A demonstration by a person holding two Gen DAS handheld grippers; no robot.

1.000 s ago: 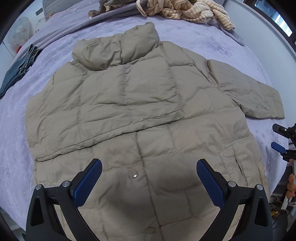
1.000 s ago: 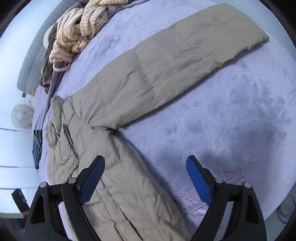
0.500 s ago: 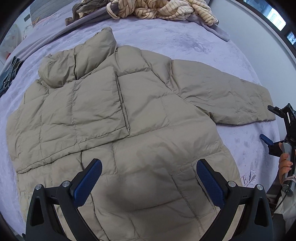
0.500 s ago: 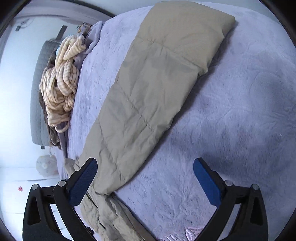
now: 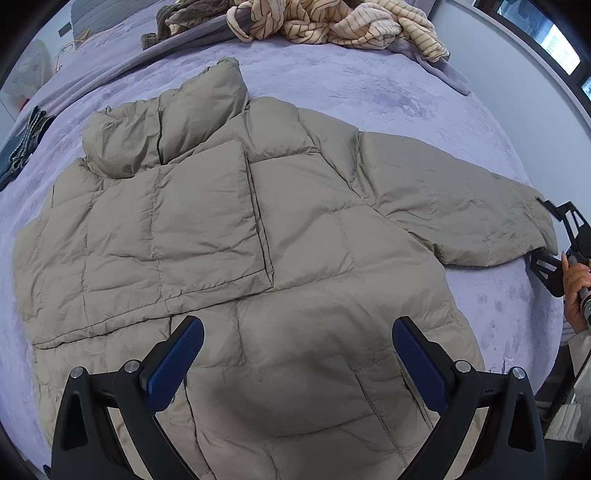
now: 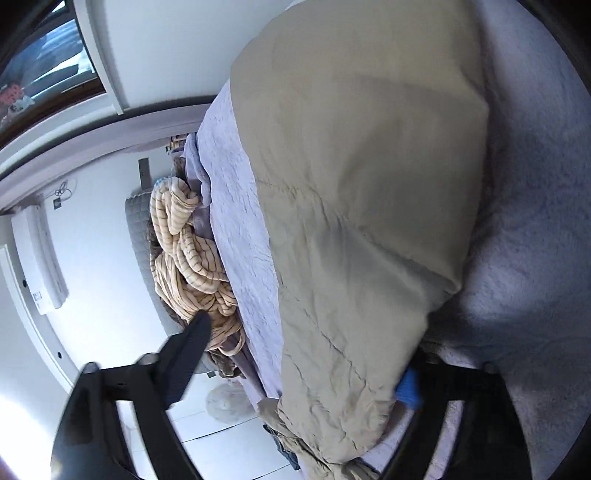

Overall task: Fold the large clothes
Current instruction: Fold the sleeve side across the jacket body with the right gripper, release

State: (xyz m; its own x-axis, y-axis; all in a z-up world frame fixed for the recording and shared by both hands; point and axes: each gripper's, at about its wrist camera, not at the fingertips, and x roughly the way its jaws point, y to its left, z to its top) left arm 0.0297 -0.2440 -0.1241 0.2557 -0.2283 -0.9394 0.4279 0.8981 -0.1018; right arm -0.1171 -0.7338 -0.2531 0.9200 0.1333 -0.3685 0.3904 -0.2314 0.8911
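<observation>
A large beige puffer jacket (image 5: pixel 258 258) lies flat on the lilac bed (image 5: pixel 369 92), collar at the far side. Its left sleeve is folded over the chest. Its right sleeve (image 5: pixel 461 206) stretches out to the right. My left gripper (image 5: pixel 297 356) is open and empty above the jacket's lower part. My right gripper (image 5: pixel 554 236) is at the sleeve's cuff. In the right wrist view the sleeve (image 6: pixel 362 221) lies between its wide-open jaws (image 6: pixel 303 354), one finger under the cuff and one above; they are not closed on it.
A pile of cream striped clothes (image 5: pixel 332 22) lies at the far edge of the bed and shows in the right wrist view (image 6: pixel 188 258). Dark folded clothes (image 5: pixel 22 144) lie at the far left. A white wall and window (image 6: pixel 48 55) stand beyond.
My right gripper has moved in to the sleeve's cuff and rolled on its side, so the cuff now sits between its jaws. My left gripper has shifted slightly over the jacket.
</observation>
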